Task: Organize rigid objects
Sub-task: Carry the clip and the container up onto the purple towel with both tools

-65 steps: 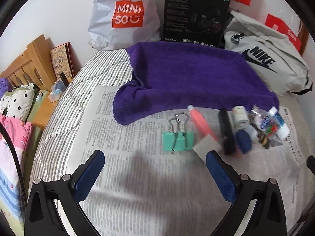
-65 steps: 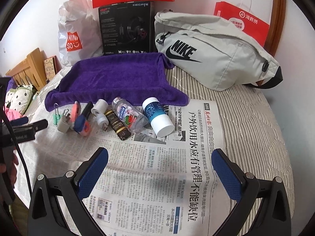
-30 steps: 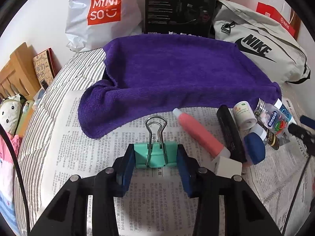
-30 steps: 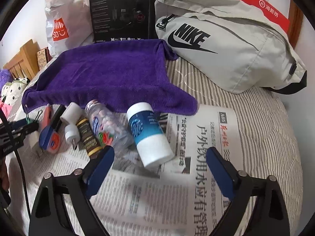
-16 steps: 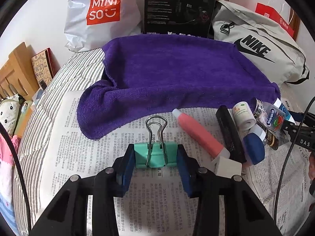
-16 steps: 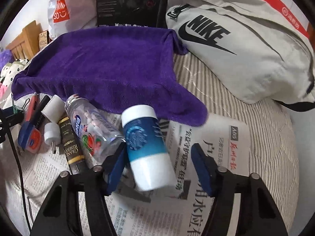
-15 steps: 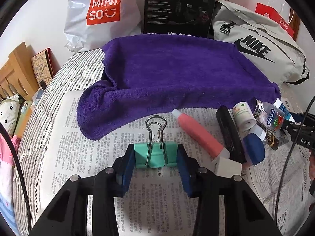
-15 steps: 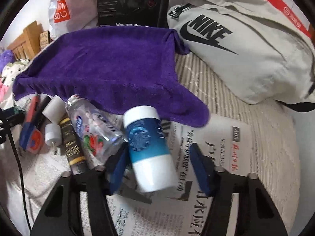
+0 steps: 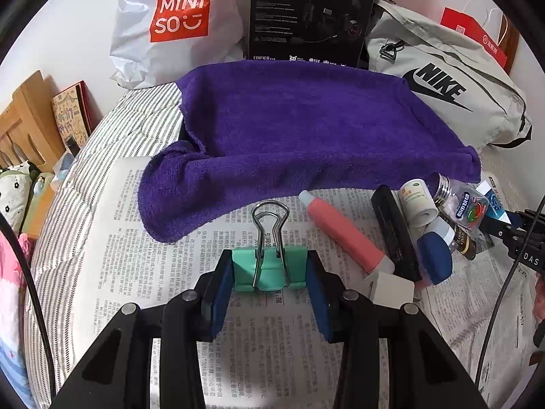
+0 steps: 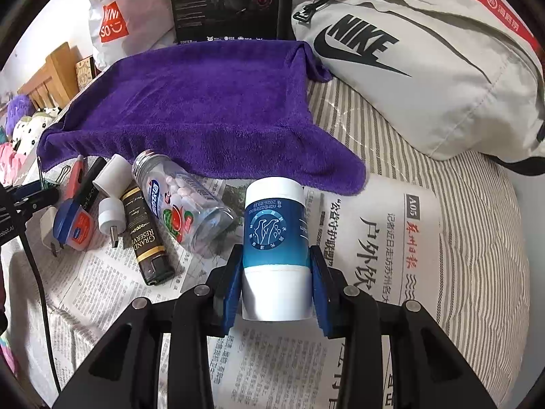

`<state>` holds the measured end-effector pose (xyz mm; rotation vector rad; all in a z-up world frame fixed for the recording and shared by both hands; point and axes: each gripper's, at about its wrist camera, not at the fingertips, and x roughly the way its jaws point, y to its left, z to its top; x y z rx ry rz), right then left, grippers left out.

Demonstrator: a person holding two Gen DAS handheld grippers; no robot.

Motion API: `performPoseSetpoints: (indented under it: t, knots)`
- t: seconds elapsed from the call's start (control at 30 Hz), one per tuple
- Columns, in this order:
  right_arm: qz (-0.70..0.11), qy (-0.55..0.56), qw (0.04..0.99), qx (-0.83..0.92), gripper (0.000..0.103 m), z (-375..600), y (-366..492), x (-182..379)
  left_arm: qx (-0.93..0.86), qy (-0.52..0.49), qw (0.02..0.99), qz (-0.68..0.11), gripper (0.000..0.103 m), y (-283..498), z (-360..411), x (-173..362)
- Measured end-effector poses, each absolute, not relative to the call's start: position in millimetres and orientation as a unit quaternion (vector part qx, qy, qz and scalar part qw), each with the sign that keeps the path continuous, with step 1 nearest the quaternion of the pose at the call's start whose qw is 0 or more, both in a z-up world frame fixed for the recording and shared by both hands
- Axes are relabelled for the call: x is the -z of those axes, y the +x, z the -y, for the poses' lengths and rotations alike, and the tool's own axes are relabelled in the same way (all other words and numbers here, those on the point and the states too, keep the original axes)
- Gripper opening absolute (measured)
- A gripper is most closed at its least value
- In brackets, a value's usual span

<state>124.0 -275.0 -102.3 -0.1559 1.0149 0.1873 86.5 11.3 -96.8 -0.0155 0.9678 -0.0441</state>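
Left gripper (image 9: 270,269): fingers drawn in on the green binder clip (image 9: 269,267), pads pressed against its two flat ends. Clip rests on the newspaper (image 9: 136,238) spread over the bed, just in front of the purple towel (image 9: 306,126). Judged light, stiff sheet metal, smooth painted sides; wire handles lie folded and could swing, so the body is the sounder place to hold, as now.

Right gripper (image 10: 275,272): jaws closing on the blue-and-white bottle (image 10: 274,238), pads against its sides near the white base, cap end pointing away toward the towel. Bottle lies on the newspaper, beside the clear candy bottle (image 10: 180,204). Judged rigid plastic, light, glossy round wall, so it may roll or slip in a narrow pinch; a hold across the middle of the barrel looks steadier than one near the end. Nothing here looks fragile, though the candy bottle may be glass.
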Motion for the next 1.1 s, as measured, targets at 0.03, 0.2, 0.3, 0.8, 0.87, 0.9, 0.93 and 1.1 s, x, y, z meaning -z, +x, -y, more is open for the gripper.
performPoseSetpoints:
  t: [0.03, 0.2, 0.3, 0.8, 0.87, 0.9, 0.93, 1.1]
  knots:
    - [-0.483, -0.075, 0.868, -0.089, 0.036, 275, 123, 102, 0.022, -0.007, 0.885, -0.465, 0.039, 86, -11, 96]
    - [-0.478, -0.071, 0.871, -0.09, 0.036, 277, 119, 96, 0.022, -0.009, 0.888, -0.459, 0.039, 84, -13, 87]
    - [-0.47, -0.072, 0.875, -0.093, 0.036, 276, 116, 89, 0.023, -0.009, 0.89, -0.456, 0.039, 82, -13, 81]
    - [-0.483, -0.082, 0.866, -0.102, 0.036, 274, 116, 97, 0.028, -0.005, 0.887, -0.461, 0.039, 83, -10, 78]
    - [-0.489, -0.085, 0.863, -0.099, 0.036, 273, 118, 103, 0.028, -0.007, 0.886, -0.463, 0.039, 83, -11, 80]
    - [-0.491, -0.085, 0.861, -0.098, 0.036, 274, 119, 105, 0.027, -0.008, 0.886, -0.464, 0.039, 82, -11, 81]
    - [-0.489, -0.084, 0.863, -0.097, 0.037, 274, 120, 106, 0.027, -0.008, 0.885, -0.464, 0.039, 82, -12, 82]
    - [-0.487, -0.073, 0.865, -0.096, 0.037, 274, 127, 107, 0.027, -0.01, 0.884, -0.466, 0.039, 83, -14, 83]
